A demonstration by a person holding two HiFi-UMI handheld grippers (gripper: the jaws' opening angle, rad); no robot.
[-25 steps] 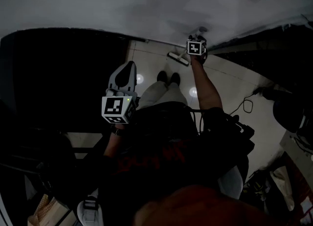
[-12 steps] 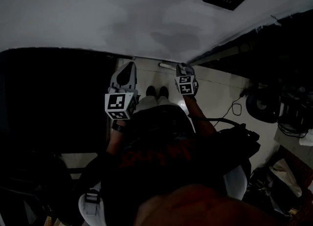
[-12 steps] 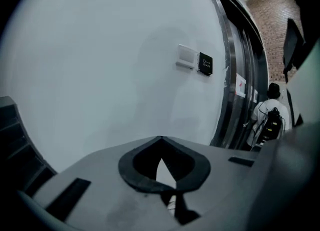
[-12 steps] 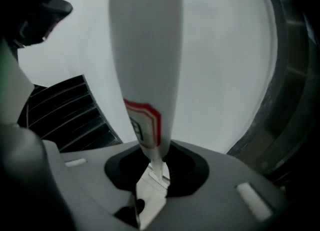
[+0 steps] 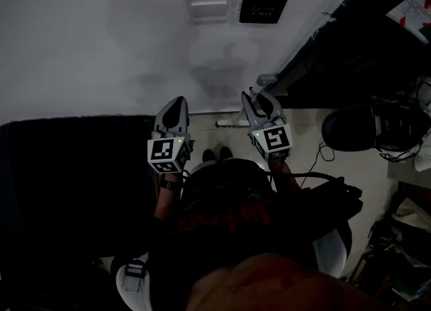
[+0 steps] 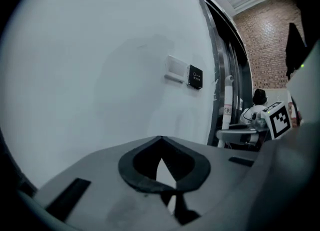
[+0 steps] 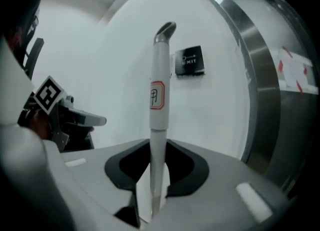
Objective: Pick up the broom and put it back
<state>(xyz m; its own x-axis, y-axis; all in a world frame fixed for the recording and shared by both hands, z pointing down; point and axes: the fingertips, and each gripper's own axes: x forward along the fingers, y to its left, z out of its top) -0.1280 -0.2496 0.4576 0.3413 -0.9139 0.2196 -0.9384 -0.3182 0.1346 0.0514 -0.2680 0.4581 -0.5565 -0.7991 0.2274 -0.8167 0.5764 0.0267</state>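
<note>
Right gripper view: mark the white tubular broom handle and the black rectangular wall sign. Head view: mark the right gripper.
white tubular broom handle [image 7: 160, 70], right gripper view, shaft above the label
black rectangular wall sign [image 7: 189, 61], right gripper view, centre of its face
right gripper [image 5: 258, 103], head view, midway between fingertips

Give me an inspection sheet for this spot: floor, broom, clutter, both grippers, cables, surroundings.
Surface: pale tiled floor, dimly lit.
Job's things: broom handle, white with a red-edged label; broom head not clearly seen.
Clutter: dark round object at right, too dim to identify.
Grippers: left gripper shut, empty; right gripper has just been closing its jaws and is clamped on the broom handle.
Cables: black cable looped on the floor.
Surroundings: white wall with a white plate and a black plate.
</note>
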